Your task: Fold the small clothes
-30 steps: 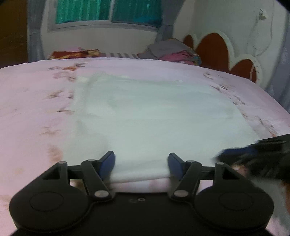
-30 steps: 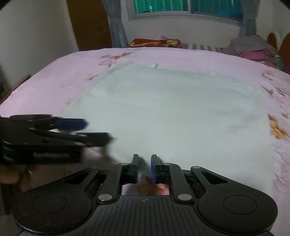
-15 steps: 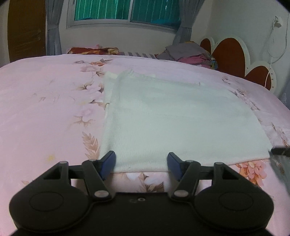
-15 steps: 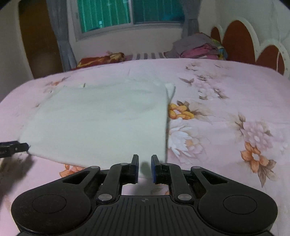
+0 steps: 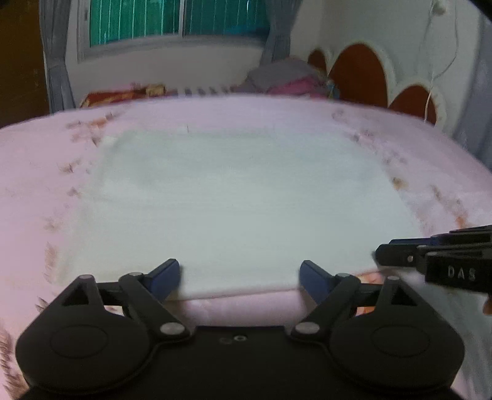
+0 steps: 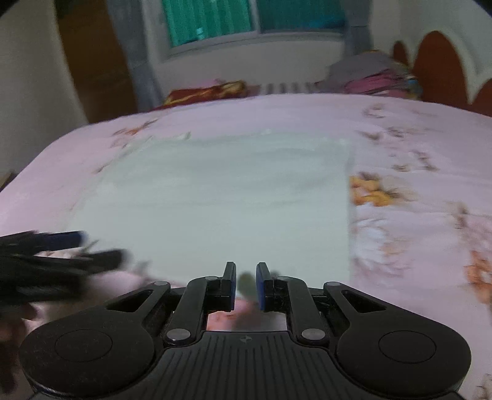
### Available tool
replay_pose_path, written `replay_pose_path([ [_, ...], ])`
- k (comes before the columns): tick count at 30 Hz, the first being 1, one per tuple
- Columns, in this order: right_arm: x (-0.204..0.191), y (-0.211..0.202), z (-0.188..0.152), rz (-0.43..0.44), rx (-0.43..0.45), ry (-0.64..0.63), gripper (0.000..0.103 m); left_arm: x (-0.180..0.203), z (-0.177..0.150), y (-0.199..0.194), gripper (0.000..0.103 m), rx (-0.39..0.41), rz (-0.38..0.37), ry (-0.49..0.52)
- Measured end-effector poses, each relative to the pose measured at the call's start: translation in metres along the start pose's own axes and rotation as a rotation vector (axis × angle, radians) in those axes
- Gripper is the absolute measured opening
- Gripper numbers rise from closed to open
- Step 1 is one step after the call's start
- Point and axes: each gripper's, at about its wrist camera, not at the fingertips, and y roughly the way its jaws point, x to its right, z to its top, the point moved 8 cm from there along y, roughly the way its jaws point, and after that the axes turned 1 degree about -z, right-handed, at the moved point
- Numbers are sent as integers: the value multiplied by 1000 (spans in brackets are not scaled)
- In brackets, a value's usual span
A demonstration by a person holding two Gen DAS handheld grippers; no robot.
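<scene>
A pale white cloth [image 5: 240,203] lies flat on the pink flowered bedspread [image 5: 30,190]; it also shows in the right wrist view [image 6: 221,203]. My left gripper [image 5: 240,275] is open, its blue pads either side of the cloth's near edge. My right gripper [image 6: 246,277] has its jaws nearly closed with a small gap, at the cloth's near edge; whether cloth is pinched is unclear. The right gripper also shows at the right of the left wrist view [image 5: 430,255], and the left one at the left of the right wrist view [image 6: 70,252]. Both views are blurred.
A pile of folded clothes [image 5: 292,77] and a red patterned pillow [image 5: 123,94] lie at the far side of the bed. A scalloped red headboard [image 5: 366,74] stands at the far right. A window with curtains [image 5: 172,18] is behind.
Both grippers have swung back toward the middle of the cloth's near edge and closer to each other. The cloth has not moved. The left jaws stay open, the right stay nearly closed.
</scene>
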Motion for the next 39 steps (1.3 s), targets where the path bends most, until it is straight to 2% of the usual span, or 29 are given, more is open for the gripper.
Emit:
replay_pose_path([
  [3, 0, 13, -10, -8, -38, 6, 13, -17, -1, -2, 85, 24, 27, -35],
  [5, 14, 9, -12, -41, -33, 34, 13, -45, -7, -11, 85, 39, 66, -64],
  [7, 35, 5, -14, -85, -31, 68, 13, -83, -15, -19, 84, 46, 137, -111],
  [9, 51, 1, -18, -88, -37, 99, 13, -110, -20, -27, 87, 65, 142, -150],
  [10, 55, -1, -19, -81, -37, 110, 13, -118, -25, -27, 89, 36, 188, -145],
  [12, 56, -2, -20, -82, -37, 100, 13, -128, -29, -30, 89, 41, 155, -167],
  [16, 51, -4, -19, -93, -38, 79, 13, -135, -33, -44, 79, 37, 186, -203],
  [23, 50, -18, -14, -82, 14, 102, 13, -129, -29, -54, 78, 44, 191, -235],
  [26, 45, -25, -11, -69, 35, 91, 13, -123, -29, -59, 75, 58, 153, -277],
  [27, 42, -28, -10, -52, 44, 89, 13, -119, -30, -59, 69, 59, 117, -306],
  [28, 39, -31, -9, -36, 55, 83, 13, -115, -32, -59, 55, 58, 58, -350],
  [29, 36, -34, -7, -20, 65, 74, 13, -112, -35, -56, 50, 49, -25, -428],
  [30, 33, -36, -6, -12, 70, 65, 13, -111, -38, -53, 49, 45, -67, -488],
  [33, 25, -37, -4, 1, 71, 54, 13, -112, -42, -49, 49, 79, -120, -608],
  [36, 23, -37, -5, 12, 68, 57, 13, -119, -47, -44, 49, 111, -202, -786],
  [39, 23, -35, -5, 15, 66, 65, 13, -129, -48, -35, 49, 151, -241, -901],
])
